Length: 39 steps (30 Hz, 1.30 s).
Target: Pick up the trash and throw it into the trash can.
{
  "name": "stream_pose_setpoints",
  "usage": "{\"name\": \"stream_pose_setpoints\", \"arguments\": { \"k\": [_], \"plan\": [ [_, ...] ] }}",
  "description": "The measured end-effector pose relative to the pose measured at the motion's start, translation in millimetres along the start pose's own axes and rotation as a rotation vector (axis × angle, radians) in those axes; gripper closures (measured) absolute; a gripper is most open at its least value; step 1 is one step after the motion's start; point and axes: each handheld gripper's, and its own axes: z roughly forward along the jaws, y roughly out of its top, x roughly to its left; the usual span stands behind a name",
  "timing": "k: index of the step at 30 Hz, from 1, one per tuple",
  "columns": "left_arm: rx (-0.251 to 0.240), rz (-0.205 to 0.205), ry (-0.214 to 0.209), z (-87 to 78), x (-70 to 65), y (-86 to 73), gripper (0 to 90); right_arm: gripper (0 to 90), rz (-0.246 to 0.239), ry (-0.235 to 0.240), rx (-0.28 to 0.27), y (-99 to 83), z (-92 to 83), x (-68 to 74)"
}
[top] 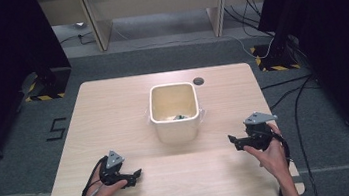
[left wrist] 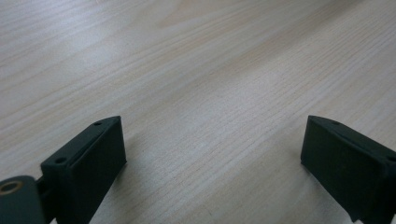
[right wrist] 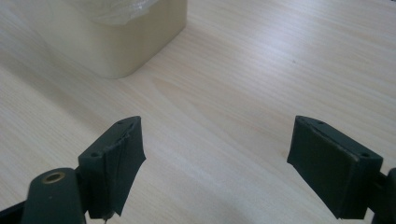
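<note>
Cream tub [top: 175, 114] mid-table, left claw [top: 136, 173] and right claw [top: 231, 139] both spread, low, pointing inward.

Black hand-held gripper [top: 137, 173], grey three-cornered plate [top: 114, 159], black cable [top: 90, 183]

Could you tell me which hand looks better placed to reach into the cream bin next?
Probably the right. The right claw is open and sits nearer the cream bin, whose wall shows just ahead in the right gripper view. The left claw, also open, rests lower on the table, facing bare wood.
</note>
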Motion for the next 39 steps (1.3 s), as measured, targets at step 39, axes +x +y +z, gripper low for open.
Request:
{"name": "stream_pose_setpoints", "arguments": {
  "k": [39],
  "plan": [
    [0.000,0.000,0.000,0.0,0.0,0.0,5.6,17.6,0.055,-0.003,0.083,-68.0,12.9,13.3]
  ]
}}
